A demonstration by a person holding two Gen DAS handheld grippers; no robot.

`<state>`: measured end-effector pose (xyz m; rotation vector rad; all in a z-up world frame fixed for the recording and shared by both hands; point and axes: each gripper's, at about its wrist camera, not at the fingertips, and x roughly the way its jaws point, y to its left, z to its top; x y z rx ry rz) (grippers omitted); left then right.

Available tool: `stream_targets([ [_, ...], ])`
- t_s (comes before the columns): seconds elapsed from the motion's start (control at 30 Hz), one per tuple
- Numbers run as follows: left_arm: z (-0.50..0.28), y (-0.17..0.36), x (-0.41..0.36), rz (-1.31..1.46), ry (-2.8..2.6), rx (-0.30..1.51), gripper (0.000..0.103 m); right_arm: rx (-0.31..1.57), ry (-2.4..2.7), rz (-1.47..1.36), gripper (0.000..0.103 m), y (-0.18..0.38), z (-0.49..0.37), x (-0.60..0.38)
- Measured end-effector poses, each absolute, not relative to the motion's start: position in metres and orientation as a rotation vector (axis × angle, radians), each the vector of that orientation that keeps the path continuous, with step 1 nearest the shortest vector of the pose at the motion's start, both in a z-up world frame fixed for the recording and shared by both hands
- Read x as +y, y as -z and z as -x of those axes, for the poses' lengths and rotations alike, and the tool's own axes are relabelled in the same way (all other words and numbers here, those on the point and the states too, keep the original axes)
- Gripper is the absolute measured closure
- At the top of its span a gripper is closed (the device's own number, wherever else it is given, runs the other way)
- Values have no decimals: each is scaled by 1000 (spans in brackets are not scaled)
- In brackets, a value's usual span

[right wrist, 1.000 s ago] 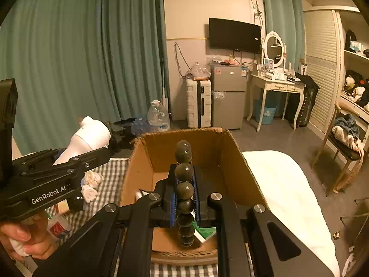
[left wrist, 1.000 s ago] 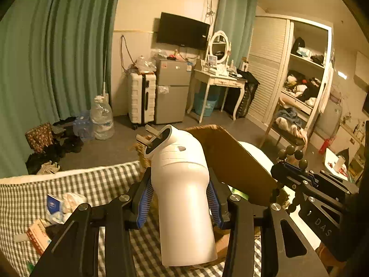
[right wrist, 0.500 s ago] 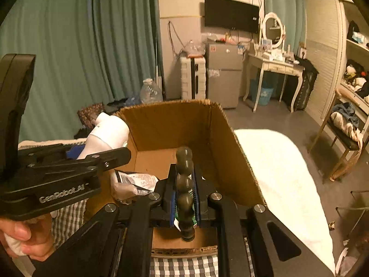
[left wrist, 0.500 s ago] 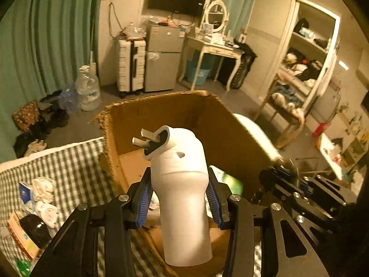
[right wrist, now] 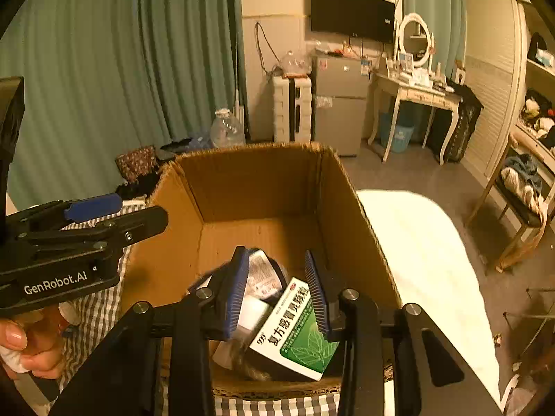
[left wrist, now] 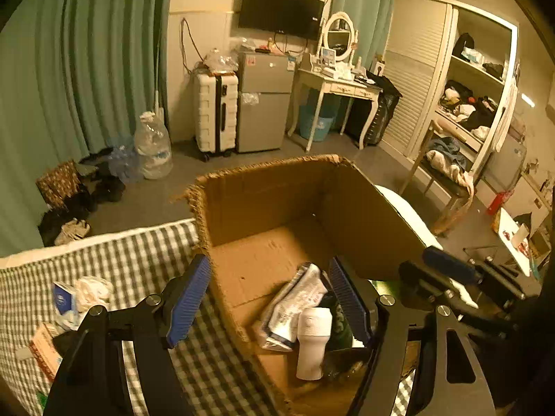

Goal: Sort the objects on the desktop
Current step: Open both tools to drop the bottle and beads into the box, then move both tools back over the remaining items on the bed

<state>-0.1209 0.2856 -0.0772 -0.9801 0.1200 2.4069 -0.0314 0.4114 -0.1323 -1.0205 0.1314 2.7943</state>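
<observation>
An open cardboard box (left wrist: 263, 187) (right wrist: 256, 173) stands on the checked cloth. Inside lie a white plug adapter (left wrist: 312, 341), a white printed packet (left wrist: 298, 298) (right wrist: 260, 274) and a green-and-white medicine box (right wrist: 295, 332). My left gripper (left wrist: 269, 296) is open and empty over the box's left wall, above the adapter. It also shows in the right wrist view (right wrist: 93, 208). My right gripper (right wrist: 277, 291) is open and empty above the box contents. The black bead string is not visible.
Small packets and tissues (left wrist: 73, 298) lie on the checked cloth (left wrist: 121, 256) left of the box. A white surface (right wrist: 426, 249) lies right of the box. Suitcase (left wrist: 215, 111), fridge and dressing table stand far behind.
My left gripper opened and the white adapter dropped into the box. My right gripper opened and the black bead string left it. Both grippers tilted down over the box.
</observation>
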Motion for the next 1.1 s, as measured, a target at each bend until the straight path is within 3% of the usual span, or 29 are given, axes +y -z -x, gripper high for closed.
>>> stream_targets([
  [0.1,117,65,274,934,-2442,124,28,131,-2804,988,69,124,32,407],
  [0.17,113,57,266,903,-2464,127,20,137,-2816,964,67,118,32,403],
  [0.3,107,40,245,855,-2501,136,15,97,-2849,897,63,103,29,392],
  [0.37,105,31,231,826,-2558,143,10,98,-2867,876,58,97,30,386],
  [0.5,104,17,204,788,-2622,117,10,89,-2898,826,45,84,28,369],
  [0.6,98,5,184,753,-2674,116,0,95,-2921,787,36,76,26,357],
  [0.77,92,-14,147,691,-2759,117,0,117,-2948,728,14,65,25,343],
  [0.9,90,-22,120,691,-2811,76,0,89,-2930,704,12,60,32,336],
  [1.1,93,-21,79,704,-2867,35,0,151,-2960,628,0,54,31,323],
])
